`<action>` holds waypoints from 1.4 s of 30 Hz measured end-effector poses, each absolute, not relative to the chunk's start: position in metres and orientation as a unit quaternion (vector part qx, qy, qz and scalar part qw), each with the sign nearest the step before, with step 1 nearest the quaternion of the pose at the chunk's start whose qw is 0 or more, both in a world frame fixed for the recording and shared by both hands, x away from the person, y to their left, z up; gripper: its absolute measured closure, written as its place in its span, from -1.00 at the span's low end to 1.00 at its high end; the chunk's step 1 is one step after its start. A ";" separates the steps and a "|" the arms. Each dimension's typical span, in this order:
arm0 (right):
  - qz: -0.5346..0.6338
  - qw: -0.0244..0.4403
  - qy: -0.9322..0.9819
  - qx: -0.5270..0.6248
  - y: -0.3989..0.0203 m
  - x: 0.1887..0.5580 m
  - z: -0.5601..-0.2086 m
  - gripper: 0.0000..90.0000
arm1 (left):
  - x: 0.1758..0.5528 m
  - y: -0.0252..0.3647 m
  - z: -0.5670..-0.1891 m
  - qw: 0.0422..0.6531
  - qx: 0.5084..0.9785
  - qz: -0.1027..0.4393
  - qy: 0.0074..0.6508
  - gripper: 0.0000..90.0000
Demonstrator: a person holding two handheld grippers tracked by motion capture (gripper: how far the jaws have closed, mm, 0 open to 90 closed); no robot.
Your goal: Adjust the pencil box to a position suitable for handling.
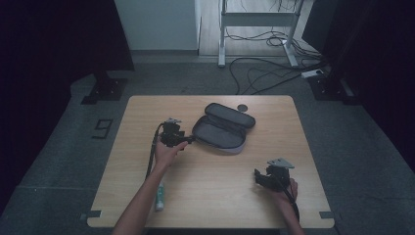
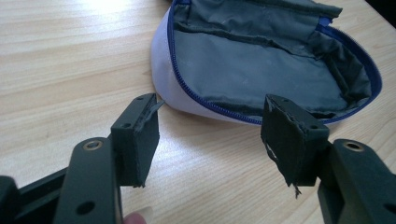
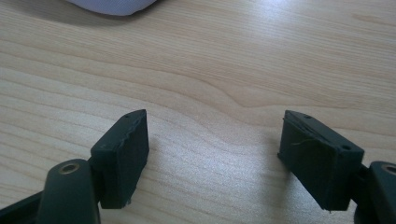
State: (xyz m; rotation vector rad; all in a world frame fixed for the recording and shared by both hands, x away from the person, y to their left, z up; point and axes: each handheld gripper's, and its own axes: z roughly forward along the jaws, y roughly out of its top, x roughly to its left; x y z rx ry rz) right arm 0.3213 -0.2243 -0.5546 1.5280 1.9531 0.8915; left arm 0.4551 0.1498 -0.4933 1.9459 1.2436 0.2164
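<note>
Desk [image 1: 210, 196] first: it carries everything, and most of it lies bare in front of your right tool [image 1: 266, 176], which rests near the front edge with its jaws spread wide over plain wood and nothing between them. In the right gripper view a pale corner of the pouch shows well ahead of those jaws, far beyond their reach.

Next comes the pouch [image 1: 222, 131]. It sits directly ahead of your left tool [image 1: 185, 141], already unzipped, its lid folded back on the far side and its grey lining exposed. From what you can see of the inside, the pocket looks empty. In the left gripper view the near rim [image 2: 187, 100], with its blue zipper, lies just past the tips of the jaws; these stand apart and hold nothing, and the left-hand pad [image 2: 142, 135] sits close to the pale wall without clearly touching it.

Behind your left tool, back toward you and beside your forearm, lies a small white tube [image 1: 160, 197] with a green end. Beyond the pouch, on its far side, sits a small dark round thing [image 1: 242, 107] that you cannot identify at this size.

So the opening appears done. What seems left is the loading: the tube is not yet picked up, and neither tool has a grip on anything.
</note>
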 end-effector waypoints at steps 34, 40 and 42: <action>0.370 0.253 0.710 0.543 -0.206 0.365 -0.512 -0.31 | 0.489 0.137 -0.521 0.362 0.774 0.072 0.514 0.05; 0.384 0.245 0.707 0.541 -0.194 0.388 -0.504 -0.28 | 0.489 0.135 -0.524 0.360 0.776 0.071 0.514 0.05; 0.389 0.247 0.706 0.538 -0.191 0.397 -0.501 -0.24 | 0.490 0.136 -0.524 0.359 0.776 0.069 0.514 0.06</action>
